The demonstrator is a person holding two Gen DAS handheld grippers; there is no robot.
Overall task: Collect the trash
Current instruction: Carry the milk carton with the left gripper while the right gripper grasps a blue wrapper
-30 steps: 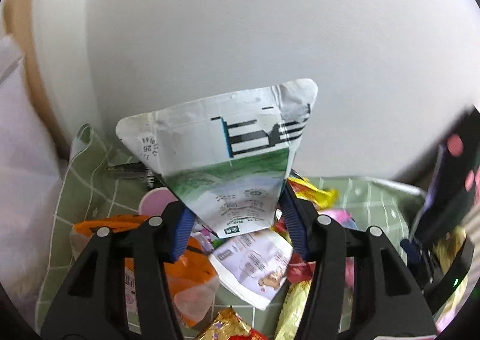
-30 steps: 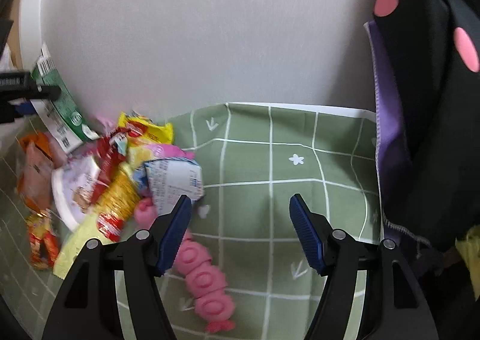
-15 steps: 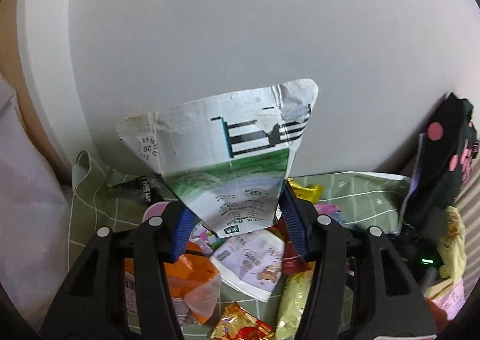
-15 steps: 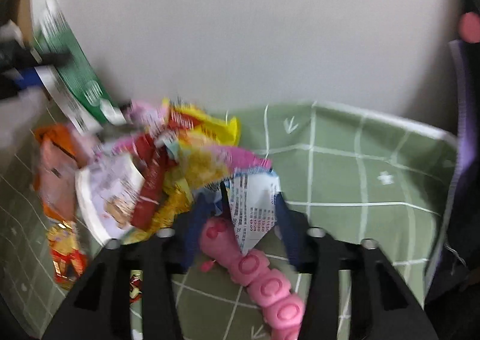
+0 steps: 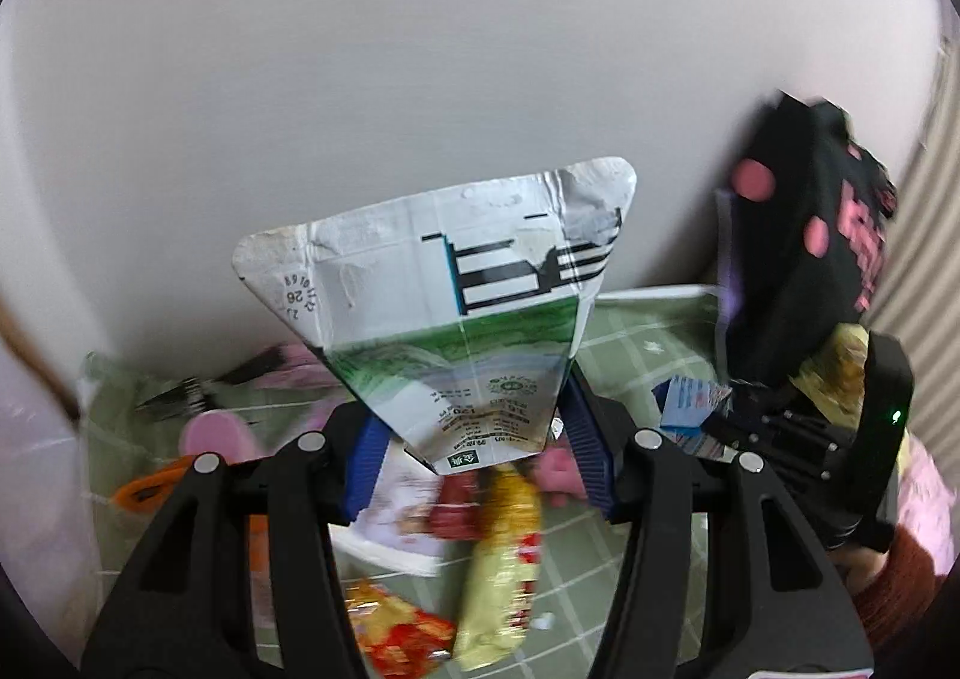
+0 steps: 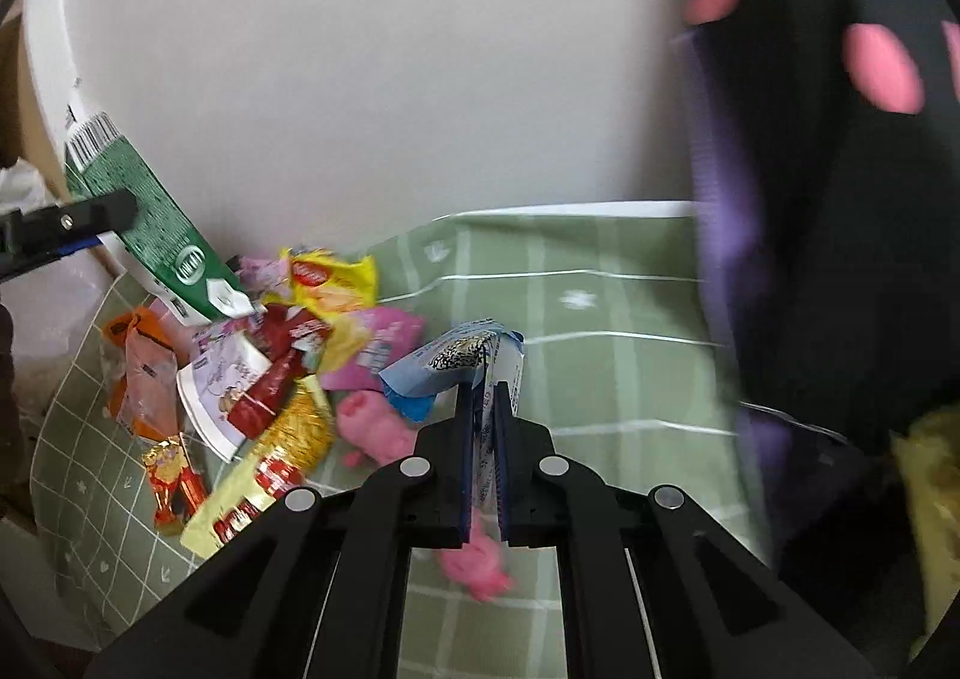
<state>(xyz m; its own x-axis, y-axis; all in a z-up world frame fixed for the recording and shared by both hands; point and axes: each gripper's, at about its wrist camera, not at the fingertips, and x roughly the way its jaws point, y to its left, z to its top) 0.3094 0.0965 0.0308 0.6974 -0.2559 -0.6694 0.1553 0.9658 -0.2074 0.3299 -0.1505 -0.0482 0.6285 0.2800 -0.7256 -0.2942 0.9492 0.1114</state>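
Note:
My left gripper (image 5: 474,439) is shut on a flattened green and white milk carton (image 5: 444,307), held up above the table; the carton also shows at the left of the right wrist view (image 6: 150,235). My right gripper (image 6: 483,439) is shut on a blue and white wrapper (image 6: 456,367), lifted off the green checked cloth (image 6: 600,319). The wrapper and right gripper show in the left wrist view (image 5: 690,403). A pile of snack wrappers (image 6: 282,373) lies on the cloth at the left.
A black bag with pink dots (image 6: 840,199) stands at the right, open beside my right gripper. A pink caterpillar toy (image 6: 384,433) lies under my right gripper. A white wall rises behind the cloth. A white plastic bag (image 6: 36,289) sits far left.
My right gripper moved to the pile, closed on the blue and white wrapper and lifted it toward the black bag. My left gripper kept holding the carton and rose a little.

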